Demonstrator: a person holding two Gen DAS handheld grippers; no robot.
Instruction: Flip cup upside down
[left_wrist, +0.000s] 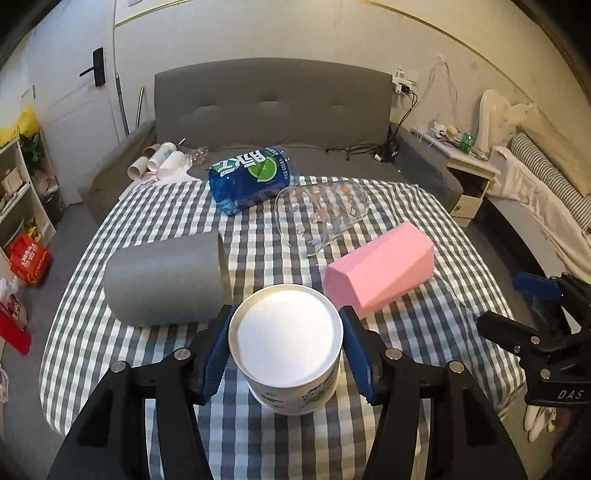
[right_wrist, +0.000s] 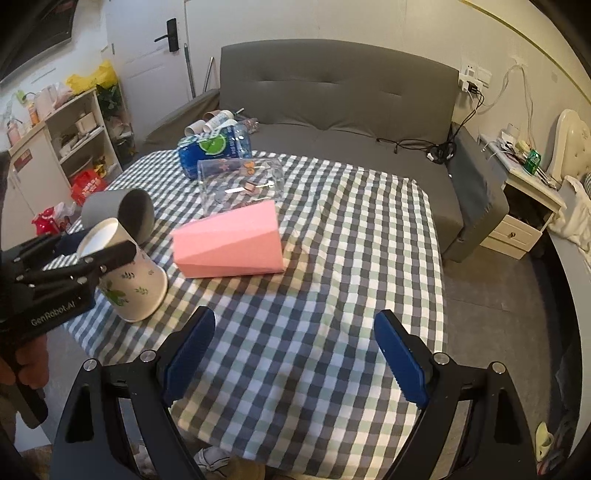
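A white paper cup with green leaf print (left_wrist: 286, 347) stands base up, rim down, on the checked tablecloth (left_wrist: 280, 240). My left gripper (left_wrist: 284, 325) is shut on the paper cup, blue pads on both its sides near the base. In the right wrist view the paper cup (right_wrist: 125, 273) tilts slightly, its wide rim touching the cloth, held by the left gripper (right_wrist: 107, 258). My right gripper (right_wrist: 295, 354) is open and empty over the front of the table; it also shows at the right edge of the left wrist view (left_wrist: 517, 306).
A grey cup (left_wrist: 166, 280) lies on its side at left. A pink faceted cup (left_wrist: 380, 273) lies at right. A clear glass (left_wrist: 321, 218) and a blue bottle pack (left_wrist: 251, 177) lie further back. A grey sofa (left_wrist: 273, 110) stands behind.
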